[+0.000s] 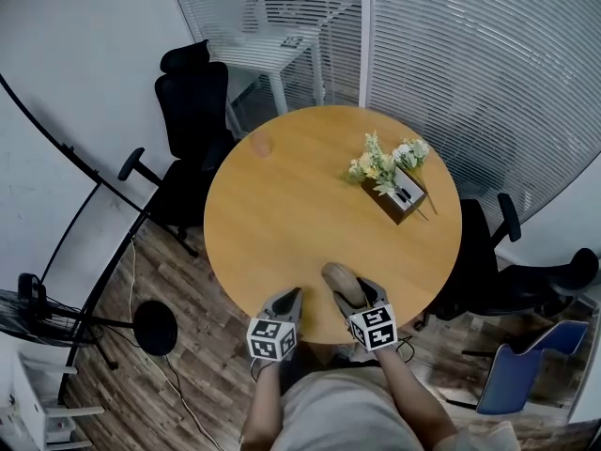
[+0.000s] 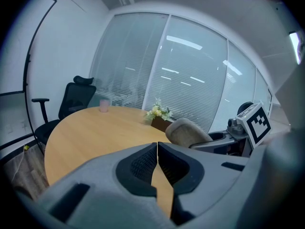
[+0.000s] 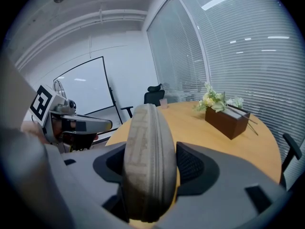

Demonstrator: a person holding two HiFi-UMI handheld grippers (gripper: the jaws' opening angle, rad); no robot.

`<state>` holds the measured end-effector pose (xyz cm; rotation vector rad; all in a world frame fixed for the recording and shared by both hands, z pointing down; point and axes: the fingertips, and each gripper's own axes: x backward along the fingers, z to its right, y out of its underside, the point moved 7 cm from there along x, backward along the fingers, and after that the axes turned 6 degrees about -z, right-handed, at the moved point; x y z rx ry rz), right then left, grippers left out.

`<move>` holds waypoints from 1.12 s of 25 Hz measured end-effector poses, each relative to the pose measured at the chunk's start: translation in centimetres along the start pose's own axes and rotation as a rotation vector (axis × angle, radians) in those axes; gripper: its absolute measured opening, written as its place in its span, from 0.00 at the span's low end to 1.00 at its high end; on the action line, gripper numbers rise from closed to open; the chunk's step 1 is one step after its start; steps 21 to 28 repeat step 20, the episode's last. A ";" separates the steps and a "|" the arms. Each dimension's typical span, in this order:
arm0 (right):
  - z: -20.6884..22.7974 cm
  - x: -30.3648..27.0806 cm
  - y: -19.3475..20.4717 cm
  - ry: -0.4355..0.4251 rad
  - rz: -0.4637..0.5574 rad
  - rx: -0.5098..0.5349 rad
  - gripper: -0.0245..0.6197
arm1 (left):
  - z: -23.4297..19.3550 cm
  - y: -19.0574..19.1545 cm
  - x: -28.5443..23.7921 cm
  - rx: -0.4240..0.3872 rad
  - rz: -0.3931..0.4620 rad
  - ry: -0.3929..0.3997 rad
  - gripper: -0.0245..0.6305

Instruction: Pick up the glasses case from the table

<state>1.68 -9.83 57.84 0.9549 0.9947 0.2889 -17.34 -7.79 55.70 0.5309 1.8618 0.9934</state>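
Note:
A grey-beige fabric glasses case stands on its edge between the jaws of my right gripper, over the near edge of the round wooden table. In the right gripper view the case fills the gap, and the dark pads press on its sides. The left gripper view shows the case lifted a little above the tabletop. My left gripper hovers just left of it at the table's rim, shut with nothing between its fingertips.
A brown box of pale flowers sits at the table's right. A small pink cup stands at the far left. Black office chairs flank the table. Glass walls with blinds run behind it.

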 end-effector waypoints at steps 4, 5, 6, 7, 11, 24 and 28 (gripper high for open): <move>0.0 0.0 0.3 0.004 -0.003 -0.004 0.46 | -0.1 0.1 0.1 0.011 0.006 0.002 0.05; 0.1 0.0 0.3 0.004 -0.004 -0.002 0.46 | -0.2 0.1 0.1 0.016 0.009 0.002 0.05; 0.1 -0.1 0.3 0.004 -0.005 -0.001 0.46 | -0.2 0.1 0.1 0.019 0.011 0.002 0.05; 0.1 -0.1 0.2 0.005 -0.005 -0.002 0.46 | -0.2 0.1 0.1 0.020 0.012 0.001 0.05; 0.2 -0.4 0.4 0.002 -0.006 -0.008 0.46 | -0.4 0.3 0.1 0.016 0.004 -0.003 0.05; 0.5 -1.0 -0.6 0.004 0.011 -0.024 0.46 | -1.0 -0.4 0.0 0.026 0.011 -0.044 0.05; 0.5 -1.0 -0.6 0.004 0.011 -0.024 0.46 | -1.0 -0.4 0.0 0.026 0.011 -0.044 0.05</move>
